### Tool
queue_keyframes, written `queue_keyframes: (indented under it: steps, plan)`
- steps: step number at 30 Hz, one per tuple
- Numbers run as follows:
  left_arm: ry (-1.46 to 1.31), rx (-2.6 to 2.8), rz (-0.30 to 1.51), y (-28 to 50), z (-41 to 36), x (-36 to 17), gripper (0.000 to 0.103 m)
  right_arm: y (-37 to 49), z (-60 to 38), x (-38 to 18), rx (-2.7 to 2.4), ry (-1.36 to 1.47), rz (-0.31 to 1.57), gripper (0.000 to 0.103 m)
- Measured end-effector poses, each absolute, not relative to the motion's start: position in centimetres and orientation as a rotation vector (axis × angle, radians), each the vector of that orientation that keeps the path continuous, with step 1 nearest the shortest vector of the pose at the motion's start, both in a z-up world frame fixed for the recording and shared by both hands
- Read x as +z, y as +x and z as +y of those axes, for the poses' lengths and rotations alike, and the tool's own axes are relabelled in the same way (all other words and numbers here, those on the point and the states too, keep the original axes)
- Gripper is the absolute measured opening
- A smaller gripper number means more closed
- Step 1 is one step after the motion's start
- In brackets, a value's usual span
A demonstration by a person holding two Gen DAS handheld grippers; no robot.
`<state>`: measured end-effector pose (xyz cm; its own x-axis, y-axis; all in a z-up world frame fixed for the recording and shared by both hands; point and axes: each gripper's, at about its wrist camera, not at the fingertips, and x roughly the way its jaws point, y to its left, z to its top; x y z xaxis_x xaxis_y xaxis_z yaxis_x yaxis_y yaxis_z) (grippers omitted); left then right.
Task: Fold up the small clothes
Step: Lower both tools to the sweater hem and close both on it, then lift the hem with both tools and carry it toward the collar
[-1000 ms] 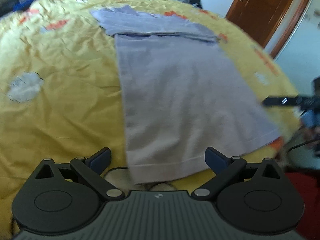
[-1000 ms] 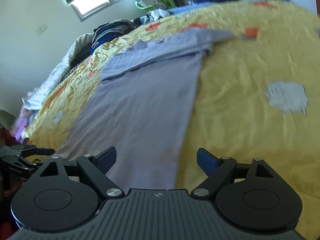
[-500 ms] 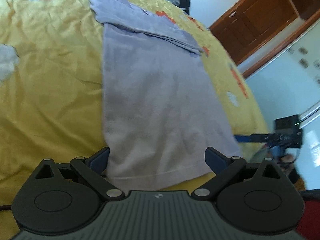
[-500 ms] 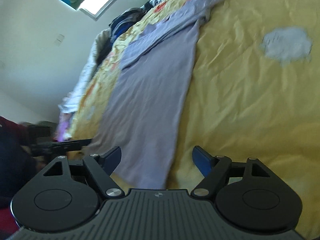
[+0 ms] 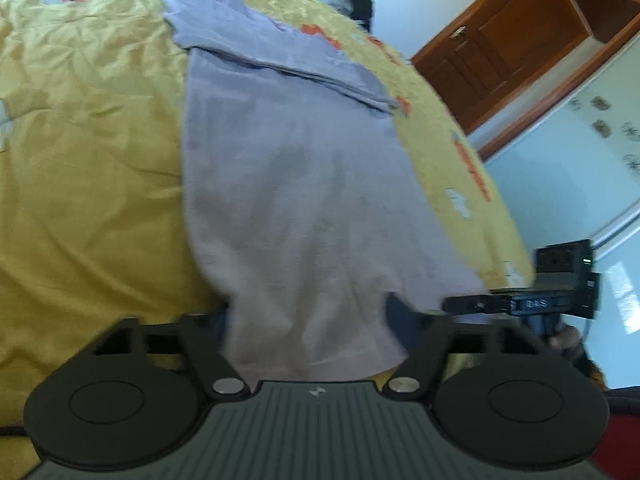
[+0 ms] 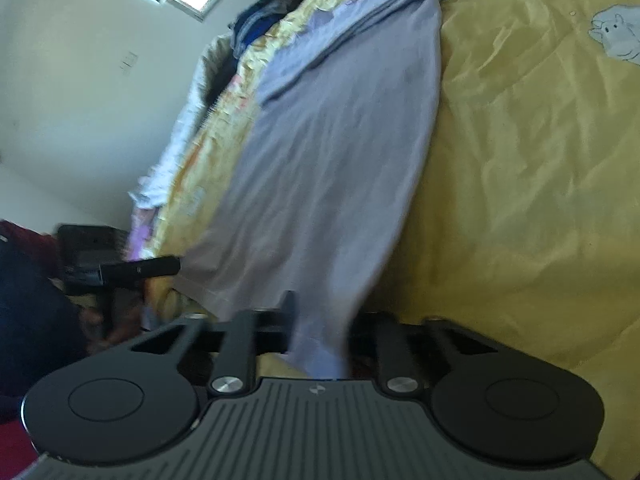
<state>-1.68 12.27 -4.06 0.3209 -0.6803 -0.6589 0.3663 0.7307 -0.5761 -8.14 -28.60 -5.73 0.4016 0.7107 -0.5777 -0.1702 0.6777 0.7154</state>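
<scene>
Both claws, left claw (image 5: 316, 320) and right claw (image 6: 318, 332), clench the limp grey shirt (image 5: 296, 184) (light, floppy); its hem corners are best.

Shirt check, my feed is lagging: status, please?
Left tool closing on shirt hem, grip unconfirmed. Right tool shut on hem corner. Shirt flat on yellow bedspread, sleeves folded in. Nothing in the way.

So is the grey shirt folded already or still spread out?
Partly folded: the shirt lies as one long strip on the yellow bedcover, its sleeves folded across the far end.
</scene>
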Motion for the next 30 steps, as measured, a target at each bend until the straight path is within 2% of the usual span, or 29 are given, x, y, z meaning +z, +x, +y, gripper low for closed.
queue_keyframes:
  steps: [1,3,5,9,18,30]
  plan:
    - [-0.348,-0.686,1.036,-1.7,12.3,-4.1,0.044,-8.5,-28.4,-5.7,0.589,0.594,1.014,0.015]
    - [-0.342,-0.662,1.054,-1.6,12.2,-4.4,0.016,-8.9,-28.2,-5.4,0.578,0.552,1.011,0.011]
    - [-0.319,-0.635,1.057,-1.8,11.9,-4.6,0.006,-9.2,-27.6,-4.9,0.565,0.505,1.002,0.005]
    - [-0.291,-0.611,1.028,-2.6,11.6,-4.1,0.004,-9.7,-26.1,-3.7,0.54,0.403,0.969,0.005]
    - [-0.338,-0.665,0.897,-2.9,10.9,-0.1,0.003,-8.9,-26.0,0.1,0.557,0.37,0.846,0.005]
    - [-0.477,-0.54,0.748,0.5,10.6,1.7,0.003,-5.5,-26.2,2.9,0.439,0.332,0.673,0.006]
